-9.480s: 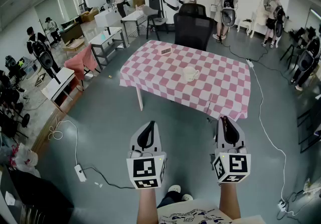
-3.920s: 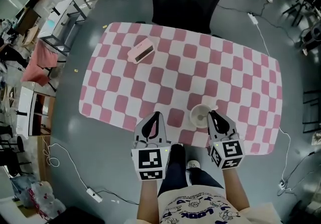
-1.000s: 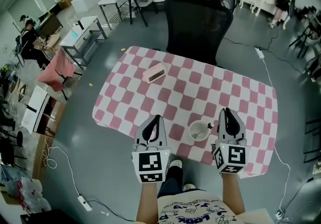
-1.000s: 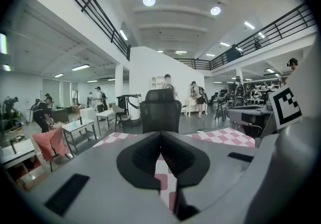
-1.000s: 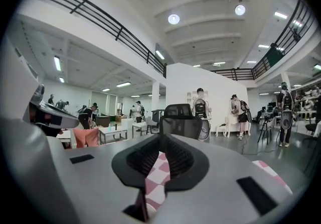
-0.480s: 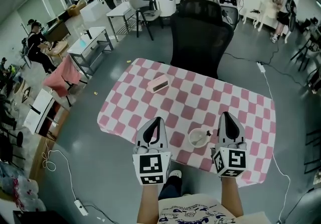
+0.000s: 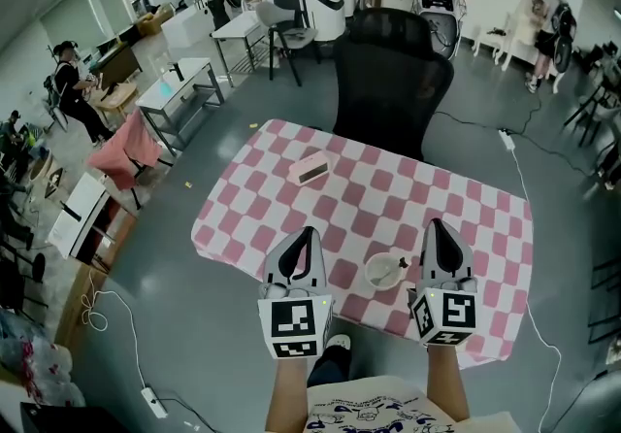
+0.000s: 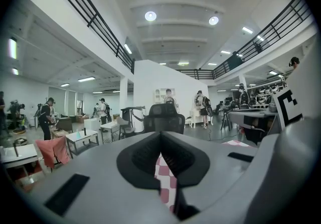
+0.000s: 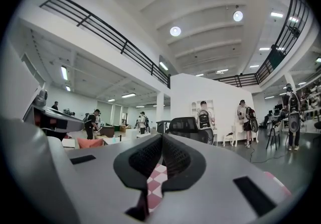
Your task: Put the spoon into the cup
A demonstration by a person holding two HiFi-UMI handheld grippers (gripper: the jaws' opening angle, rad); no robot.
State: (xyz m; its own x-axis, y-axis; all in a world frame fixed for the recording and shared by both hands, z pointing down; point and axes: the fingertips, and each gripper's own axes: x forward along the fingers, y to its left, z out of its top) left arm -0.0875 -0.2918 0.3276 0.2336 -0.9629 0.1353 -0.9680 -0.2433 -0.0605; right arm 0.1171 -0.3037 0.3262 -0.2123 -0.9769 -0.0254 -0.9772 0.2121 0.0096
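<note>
Small pale spoon already inside the round white cup, handle leaning right, close to the near edge of the pink-and-white checked tablecloth; task apparently done. Left grey two-jaw gripper pressed together on nothing, left of the cup. Right grey two-jaw gripper likewise closed and empty, just right of it. To finish cleanly, draw both away level and clear of rim and handle, without snagging the cloth.
</note>
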